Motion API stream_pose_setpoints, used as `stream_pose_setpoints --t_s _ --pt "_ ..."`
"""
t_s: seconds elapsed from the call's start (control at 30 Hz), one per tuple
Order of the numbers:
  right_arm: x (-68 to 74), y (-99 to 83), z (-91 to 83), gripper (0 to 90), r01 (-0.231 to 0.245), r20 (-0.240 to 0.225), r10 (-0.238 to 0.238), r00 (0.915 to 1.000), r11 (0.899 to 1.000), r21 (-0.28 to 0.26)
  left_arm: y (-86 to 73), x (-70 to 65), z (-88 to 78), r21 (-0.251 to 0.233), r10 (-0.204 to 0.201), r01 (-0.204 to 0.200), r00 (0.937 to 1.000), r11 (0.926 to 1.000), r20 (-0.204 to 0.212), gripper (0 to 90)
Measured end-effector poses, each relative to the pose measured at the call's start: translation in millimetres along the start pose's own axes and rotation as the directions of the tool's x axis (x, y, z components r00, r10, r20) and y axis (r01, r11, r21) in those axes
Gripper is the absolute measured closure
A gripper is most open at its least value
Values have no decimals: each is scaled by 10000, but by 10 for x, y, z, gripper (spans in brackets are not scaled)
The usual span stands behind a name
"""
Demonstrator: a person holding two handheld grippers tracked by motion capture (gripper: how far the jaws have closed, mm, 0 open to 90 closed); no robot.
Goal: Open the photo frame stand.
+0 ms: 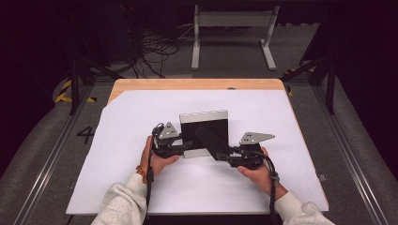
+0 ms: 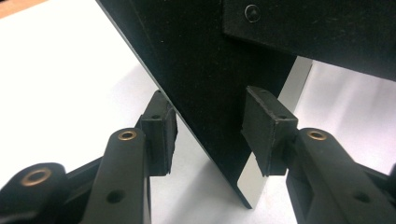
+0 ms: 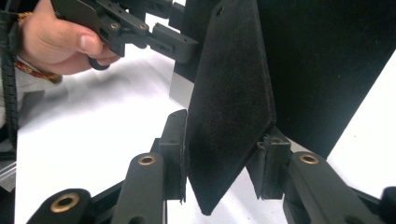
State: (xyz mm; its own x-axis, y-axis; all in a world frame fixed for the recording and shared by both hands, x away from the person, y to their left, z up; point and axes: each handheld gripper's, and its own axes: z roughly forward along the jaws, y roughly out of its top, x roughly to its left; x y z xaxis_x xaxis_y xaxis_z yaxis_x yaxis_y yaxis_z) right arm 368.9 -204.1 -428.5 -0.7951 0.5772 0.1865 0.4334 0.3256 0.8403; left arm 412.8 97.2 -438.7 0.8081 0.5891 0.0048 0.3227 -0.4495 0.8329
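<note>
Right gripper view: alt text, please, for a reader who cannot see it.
The right gripper has its jaws around the black easel stand on a picture frame's back. Beyond, the left gripper reaches the frame's edge, above a white table.

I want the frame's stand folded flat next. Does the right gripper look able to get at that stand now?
Probably yes: the stand already sits between the right gripper jaws, nothing blocking it; the left gripper straddles the frame edge.

Pale grey sleeves point(image 1: 123, 202), an orange bracelet point(image 1: 141, 173); black tools (brass-coloured rivets) trailing black cables point(image 1: 271, 187)
</note>
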Motion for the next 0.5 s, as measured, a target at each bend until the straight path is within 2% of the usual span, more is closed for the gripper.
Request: stream_pose_setpoints --t_s 0.23,0.5 --pt "35 -28 46 661 278 174 -282 9995 9994 216 14 6 -43 -200 104 -110 9995 9997 -293 620" --pt "64 -43 56 673 481 226 -491 9985 9980 397 14 5 -58 -268 142 -150 9994 9995 -315 638"
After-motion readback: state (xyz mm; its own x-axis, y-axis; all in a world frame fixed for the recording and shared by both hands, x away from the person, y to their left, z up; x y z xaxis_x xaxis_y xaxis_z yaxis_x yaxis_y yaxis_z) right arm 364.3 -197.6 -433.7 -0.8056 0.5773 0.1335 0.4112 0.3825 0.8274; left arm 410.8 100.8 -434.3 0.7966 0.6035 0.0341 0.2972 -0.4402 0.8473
